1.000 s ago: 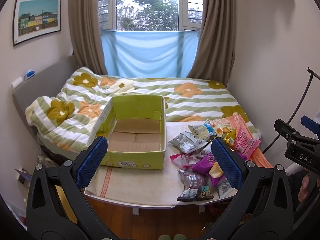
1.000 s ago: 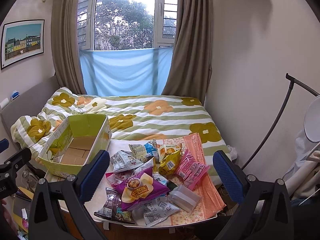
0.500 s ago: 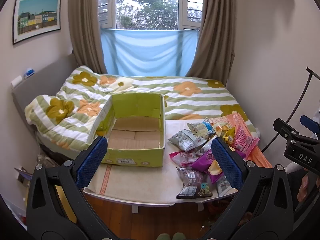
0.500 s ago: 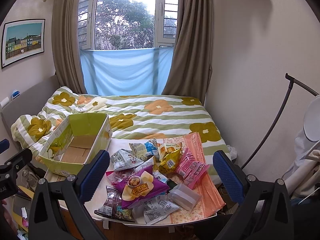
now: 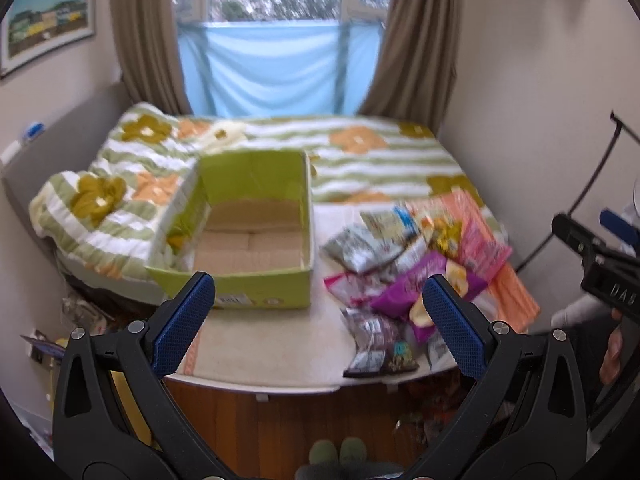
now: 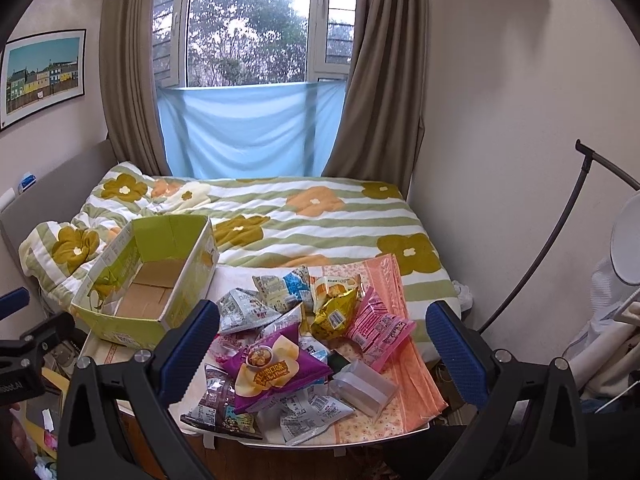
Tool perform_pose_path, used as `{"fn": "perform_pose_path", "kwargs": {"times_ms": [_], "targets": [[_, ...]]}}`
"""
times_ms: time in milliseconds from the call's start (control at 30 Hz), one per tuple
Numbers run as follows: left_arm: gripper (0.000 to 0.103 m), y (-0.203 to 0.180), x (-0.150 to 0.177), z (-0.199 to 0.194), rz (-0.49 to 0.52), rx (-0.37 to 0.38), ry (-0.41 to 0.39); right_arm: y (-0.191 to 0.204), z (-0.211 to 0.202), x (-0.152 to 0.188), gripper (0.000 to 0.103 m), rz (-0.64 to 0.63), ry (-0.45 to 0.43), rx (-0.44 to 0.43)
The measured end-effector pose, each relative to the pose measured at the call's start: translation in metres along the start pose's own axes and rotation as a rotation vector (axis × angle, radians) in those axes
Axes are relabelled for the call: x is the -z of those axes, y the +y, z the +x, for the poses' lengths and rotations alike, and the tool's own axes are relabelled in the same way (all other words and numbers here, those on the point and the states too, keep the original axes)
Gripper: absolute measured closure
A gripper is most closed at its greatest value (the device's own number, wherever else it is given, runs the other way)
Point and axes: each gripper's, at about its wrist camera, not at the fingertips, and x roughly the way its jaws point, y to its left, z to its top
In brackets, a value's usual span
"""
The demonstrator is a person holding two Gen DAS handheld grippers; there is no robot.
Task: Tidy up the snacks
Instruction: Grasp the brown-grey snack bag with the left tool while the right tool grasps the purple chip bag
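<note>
Two grippers, the left gripper (image 5: 318, 312) and right gripper (image 6: 322, 340), hang spread wide and empty above one table (image 6: 200, 384). One green box (image 6: 148, 280) sits empty at its left; beside it lies one snack heap (image 6: 296, 344), overlapping too much to count. The left view is blurred.

White letters "DA" are seen on the black body of the right gripper (image 5: 612, 276) in the left wrist view. Chinese characters are printed on the purple snack bag (image 6: 272, 372), too small to be read.
</note>
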Motion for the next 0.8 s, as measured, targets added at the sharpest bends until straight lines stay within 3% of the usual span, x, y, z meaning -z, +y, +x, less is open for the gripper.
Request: {"fn": "perform_pose_path", "kwargs": {"times_ms": [300,533,800], "targets": [[0.000,-0.019,0.043,0.106,0.041,0.154,0.239,0.003,0.068,0.023,0.000,-0.016,0.179,-0.074],[0.000,-0.039,0.082,0.172,0.033,0.164,0.389,0.008,0.137,0.039,0.000,-0.105,0.354,-0.205],[0.000,-0.057,0.112,0.217,-0.039,0.095,0.486,0.018,0.209,0.054,0.000,-0.141,0.522,-0.388]]}}
